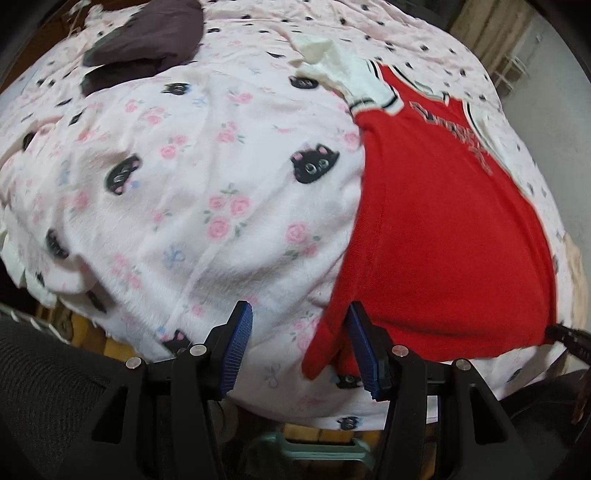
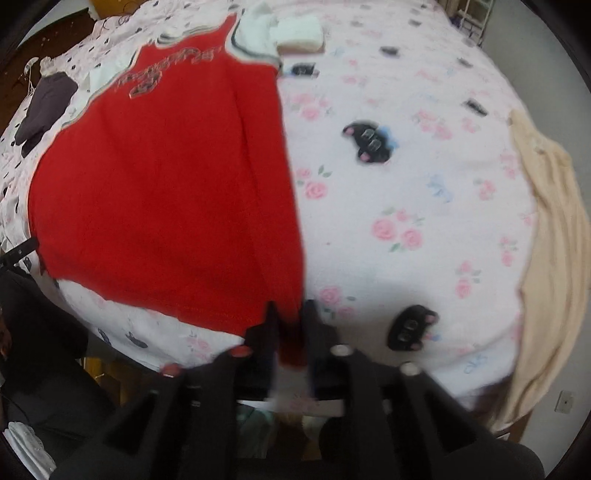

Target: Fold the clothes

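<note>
A red jersey-style shirt (image 1: 436, 229) with white sleeves and striped trim lies flat on the bed, neck toward the far side. My left gripper (image 1: 301, 325) stands open at the near edge of the bed. The shirt's near left hem corner (image 1: 321, 347) lies between its blue pads (image 1: 238, 347) without being pinched. In the right wrist view the same shirt (image 2: 166, 184) fills the left half. My right gripper (image 2: 291, 314) is at its near right hem corner, fingers close together with a strip of red cloth filling the gap. That view is blurred.
The bed cover (image 1: 207, 192) is pale pink with roses and black cat faces. A dark garment (image 1: 144, 40) and a folded white cloth (image 2: 299, 33) lie at the far side. A beige cloth (image 2: 550, 221) drapes over the right edge. Wooden floor and a green object (image 1: 314, 448) show below.
</note>
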The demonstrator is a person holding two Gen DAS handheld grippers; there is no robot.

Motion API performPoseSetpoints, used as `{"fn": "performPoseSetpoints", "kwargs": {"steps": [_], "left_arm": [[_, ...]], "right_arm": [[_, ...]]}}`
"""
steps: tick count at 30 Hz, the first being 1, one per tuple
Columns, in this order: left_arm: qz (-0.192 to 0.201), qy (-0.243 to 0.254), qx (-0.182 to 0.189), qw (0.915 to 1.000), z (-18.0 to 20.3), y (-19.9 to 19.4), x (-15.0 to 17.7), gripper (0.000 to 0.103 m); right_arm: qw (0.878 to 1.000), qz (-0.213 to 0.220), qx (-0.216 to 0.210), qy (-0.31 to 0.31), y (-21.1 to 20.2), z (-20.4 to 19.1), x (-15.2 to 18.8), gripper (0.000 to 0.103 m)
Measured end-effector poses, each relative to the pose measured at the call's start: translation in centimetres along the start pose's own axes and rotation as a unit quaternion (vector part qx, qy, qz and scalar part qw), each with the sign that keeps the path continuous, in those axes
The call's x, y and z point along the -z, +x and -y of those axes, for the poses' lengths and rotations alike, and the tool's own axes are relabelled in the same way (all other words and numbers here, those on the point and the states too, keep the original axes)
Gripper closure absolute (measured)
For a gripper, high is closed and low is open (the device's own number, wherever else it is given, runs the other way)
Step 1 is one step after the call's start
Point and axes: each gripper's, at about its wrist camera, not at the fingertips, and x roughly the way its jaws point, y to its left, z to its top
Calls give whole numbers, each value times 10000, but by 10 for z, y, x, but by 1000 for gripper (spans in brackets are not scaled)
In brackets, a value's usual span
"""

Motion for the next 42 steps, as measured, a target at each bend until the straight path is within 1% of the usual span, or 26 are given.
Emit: {"fn": "performPoseSetpoints", "kwargs": {"steps": [1,2,3,5,7,8,10,12,15,17,20,23,26,27,29,30,35,38,42], "left_arm": [[188,-7,57,9998,-1,-11,0,55],[429,43,134,9990,-1,-24,-1,55],[629,100,189,9978,0,-34,-4,55],[1044,213,324,9938,0,-52,-14,53],[1317,276,401,9901,0,-60,-33,53],[1330,233,458,9898,0,-58,-47,52],[1353,119,609,9889,-2,-53,-74,53],[1366,-185,952,9859,-6,-42,-100,53],[1267,-544,1244,9826,-14,-22,-129,53],[1140,-795,1419,9801,-20,-8,-144,53],[956,-1093,1655,9755,-30,11,-156,53],[845,-1280,1713,9732,-40,25,-157,53],[718,-1690,1804,9663,-57,36,-153,53],[654,-1875,1845,9626,-63,40,-152,53],[465,-2403,1999,9488,-80,47,-151,53],[418,-2543,2046,9443,-86,48,-151,53],[227,-2731,2182,9366,-102,53,-155,53],[189,-2908,2320,9281,-108,57,-152,53],[171,-2952,2356,9258,-110,60,-149,53]], "right_arm": [[9999,134,97,18,-10,1,1,62],[9994,268,194,36,-20,2,1,46],[9984,507,247,35,-34,2,1,35],[9939,1101,95,-55,-62,-1,-2,32],[9860,1636,-116,-294,-84,-11,-9,32],[9825,1806,-164,-413,-89,-18,-14,32],[9769,2003,-223,-703,-94,-33,-27,32],[9745,1997,-209,-1002,-87,-56,-39,32],[9707,1926,-200,-1421,-74,-90,-56,32],[9694,1833,-214,-1618,-64,-110,-67,32],[9675,1753,-235,-1809,-50,-134,-77,32],[9672,1709,-277,-1860,-43,-149,-87,32],[9656,1782,-425,-1844,-42,-160,-98,32],[9647,1816,-461,-1851,-42,-164,-101,32],[9609,1910,-578,-1919,-43,-176,-108,32],[9585,1950,-664,-1970,-43,-183,-111,32],[9469,1952,-960,-2366,-29,-226,-127,33],[9419,1905,-952,-2596,-16,-250,-136,34],[9394,1893,-931,-2704,-7,-268,-155,34]]}}
